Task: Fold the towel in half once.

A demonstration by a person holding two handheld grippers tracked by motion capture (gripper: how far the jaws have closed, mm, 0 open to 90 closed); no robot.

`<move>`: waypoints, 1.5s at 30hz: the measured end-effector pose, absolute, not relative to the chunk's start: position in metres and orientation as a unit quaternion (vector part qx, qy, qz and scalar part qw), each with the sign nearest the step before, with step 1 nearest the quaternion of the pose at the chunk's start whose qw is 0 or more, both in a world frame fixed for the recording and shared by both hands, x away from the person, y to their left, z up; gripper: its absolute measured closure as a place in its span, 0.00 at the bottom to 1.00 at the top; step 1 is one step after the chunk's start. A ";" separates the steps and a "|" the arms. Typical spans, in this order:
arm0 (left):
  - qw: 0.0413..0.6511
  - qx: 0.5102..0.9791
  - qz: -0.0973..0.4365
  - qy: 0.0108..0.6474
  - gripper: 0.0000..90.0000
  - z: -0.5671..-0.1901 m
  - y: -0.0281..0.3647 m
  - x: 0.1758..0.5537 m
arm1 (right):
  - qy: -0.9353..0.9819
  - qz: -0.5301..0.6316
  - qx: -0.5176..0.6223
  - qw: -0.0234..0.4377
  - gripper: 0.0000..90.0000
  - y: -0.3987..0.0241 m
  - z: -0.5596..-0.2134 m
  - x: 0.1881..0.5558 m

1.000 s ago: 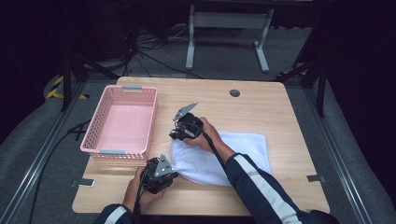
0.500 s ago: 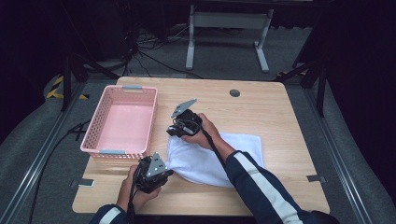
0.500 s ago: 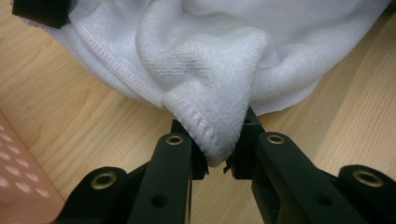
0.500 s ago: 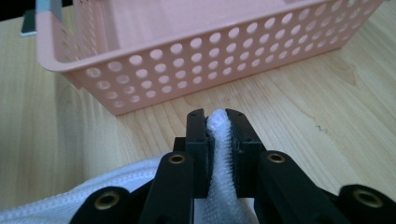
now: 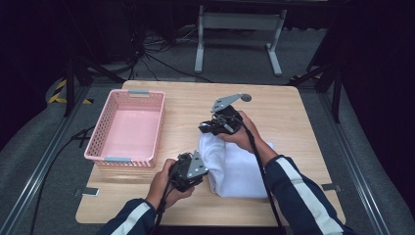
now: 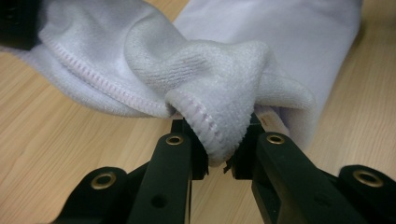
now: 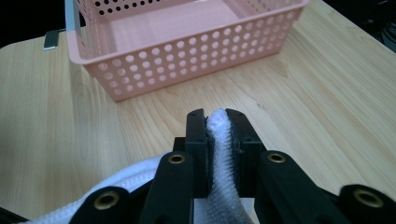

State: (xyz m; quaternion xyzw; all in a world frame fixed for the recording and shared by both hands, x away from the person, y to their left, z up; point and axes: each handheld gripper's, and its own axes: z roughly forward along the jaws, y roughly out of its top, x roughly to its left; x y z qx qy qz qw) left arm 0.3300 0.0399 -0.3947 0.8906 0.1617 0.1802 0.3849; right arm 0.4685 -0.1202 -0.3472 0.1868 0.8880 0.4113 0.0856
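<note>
On the bench (image 5: 293, 117), a white towel (image 5: 240, 166) folding.
Left tongs (image 6: 215, 154) and right tongs (image 7: 218, 140) each clamp a towel edge; thin bites could slip.

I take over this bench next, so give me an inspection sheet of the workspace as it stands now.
Surface: wooden table, bare wood around the work.
Job's things: white towel bunched at the table's near middle, its left edge raised; pink basket on the left, nothing in it.
Clutter: small dark round disc near the far edge.
Grippers: left gripper shut on the towel's stitched edge; right gripper shut on a towel fold, facing the basket.
Cables: a black cable trails from the right gripper along the sleeve; more cables on the floor behind the table.
Surroundings: grey metal stand beyond the table, dark floor, rails along both sides.
</note>
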 end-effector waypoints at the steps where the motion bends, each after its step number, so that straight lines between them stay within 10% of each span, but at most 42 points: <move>1: 0.376 0.897 0.178 0.147 0.90 -0.394 0.029 0.333 | 0.886 0.416 0.189 0.085 0.90 -0.130 -0.346 0.467; 19: 0.317 0.937 0.146 0.033 0.85 -0.400 -0.082 0.344 | 0.860 0.430 0.252 0.106 0.88 -0.255 -0.360 0.445; 24: 0.350 0.925 0.139 0.053 0.37 -0.402 -0.090 0.342 | 0.854 0.418 0.287 0.116 0.76 -0.284 -0.381 0.443; 28: 0.397 0.908 0.112 0.077 0.30 -0.391 -0.062 0.342 | 0.855 0.404 0.300 0.121 0.67 -0.299 -0.390 0.440; 37: 0.375 0.922 0.073 0.068 0.44 -0.414 -0.026 0.328 | 0.844 0.366 0.349 0.176 0.53 -0.327 -0.389 0.415; 45: 0.355 0.927 0.087 0.086 0.41 -0.443 -0.013 0.324 | 0.859 0.409 0.300 0.073 0.46 -0.325 -0.390 0.340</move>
